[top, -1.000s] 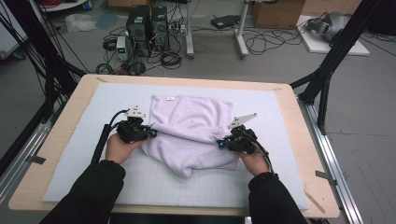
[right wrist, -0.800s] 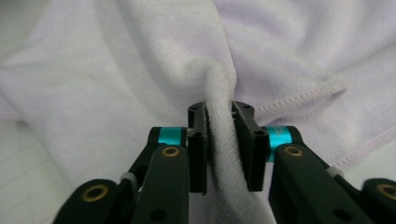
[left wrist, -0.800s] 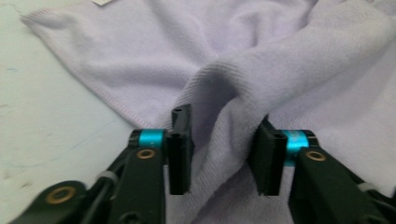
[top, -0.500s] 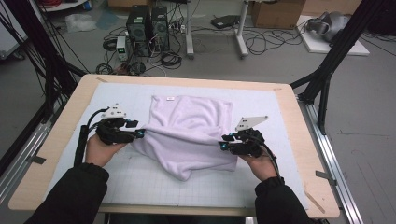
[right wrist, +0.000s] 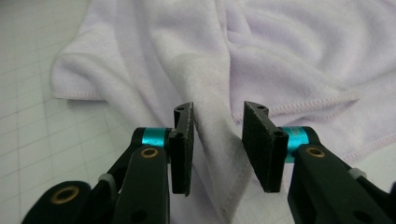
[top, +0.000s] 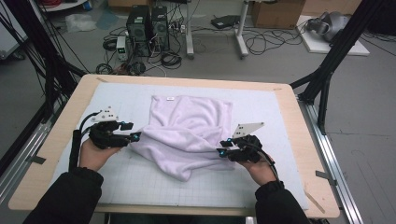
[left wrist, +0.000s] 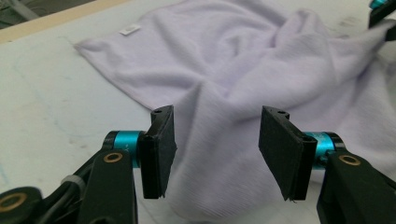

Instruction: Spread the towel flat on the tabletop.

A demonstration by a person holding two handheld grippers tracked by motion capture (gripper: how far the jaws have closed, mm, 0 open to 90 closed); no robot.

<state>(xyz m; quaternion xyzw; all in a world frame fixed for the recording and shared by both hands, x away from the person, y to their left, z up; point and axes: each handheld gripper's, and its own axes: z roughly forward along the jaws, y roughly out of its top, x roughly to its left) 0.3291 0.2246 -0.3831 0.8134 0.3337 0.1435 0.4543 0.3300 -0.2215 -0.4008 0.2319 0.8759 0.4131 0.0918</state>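
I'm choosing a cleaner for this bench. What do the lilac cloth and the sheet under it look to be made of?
Cloth: soft, matte terry or microfibre by its fuzzy nap, limp folds, stitched hem and small sewn label. Sheet: smooth pale mat printed with a fine grid, probably vinyl or rubber, lying flat on a light wooden tabletop with a plain matte edge.

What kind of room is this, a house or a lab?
Most likely a lab or workshop. Computer towers and tangled cables sit on the bare floor, black frame legs stand round the table, and a gridded mat lies under the towel.
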